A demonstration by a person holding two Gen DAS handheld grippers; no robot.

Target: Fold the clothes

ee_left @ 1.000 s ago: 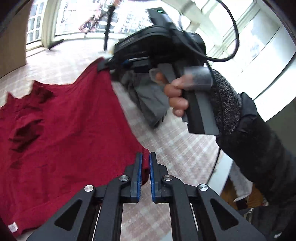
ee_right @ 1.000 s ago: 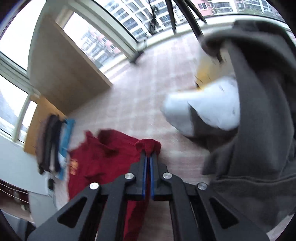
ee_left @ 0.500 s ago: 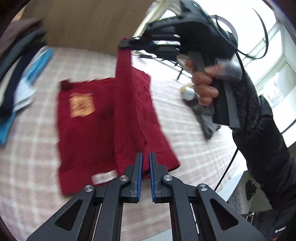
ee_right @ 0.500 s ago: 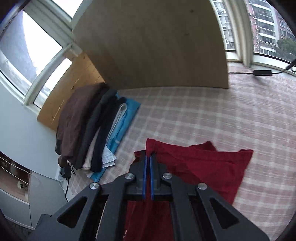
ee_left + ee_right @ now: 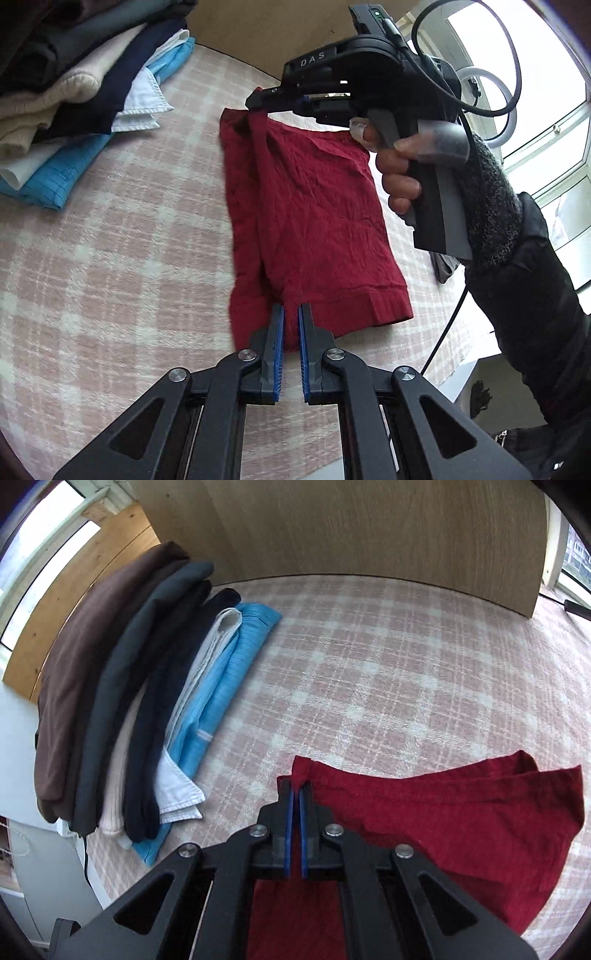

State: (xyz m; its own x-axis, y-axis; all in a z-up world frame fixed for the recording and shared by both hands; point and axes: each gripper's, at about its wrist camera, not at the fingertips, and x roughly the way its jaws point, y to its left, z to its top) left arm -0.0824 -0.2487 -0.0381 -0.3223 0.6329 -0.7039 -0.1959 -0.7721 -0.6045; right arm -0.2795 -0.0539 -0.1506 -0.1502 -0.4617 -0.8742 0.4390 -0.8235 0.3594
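A red garment point(image 5: 317, 221) lies folded over itself on the pink plaid bed cover point(image 5: 110, 258). My left gripper point(image 5: 290, 310) is shut on its near hem. My right gripper point(image 5: 258, 101), held by a gloved hand, is shut on the far corner of the same fold and holds it just above the cover. In the right wrist view the right gripper point(image 5: 296, 788) pinches a red corner, and the rest of the garment point(image 5: 461, 830) spreads to the right.
A stack of folded clothes point(image 5: 129, 701) in brown, grey, navy, white and blue lies at the left, also in the left wrist view point(image 5: 74, 92). A wooden headboard point(image 5: 351, 528) stands behind. A grey garment point(image 5: 445, 267) lies at the bed's right edge.
Both grippers have swung the red fold across and lowered it onto the rest of the garment. The garment now lies narrower, folded lengthwise, nearer the clothes stack.
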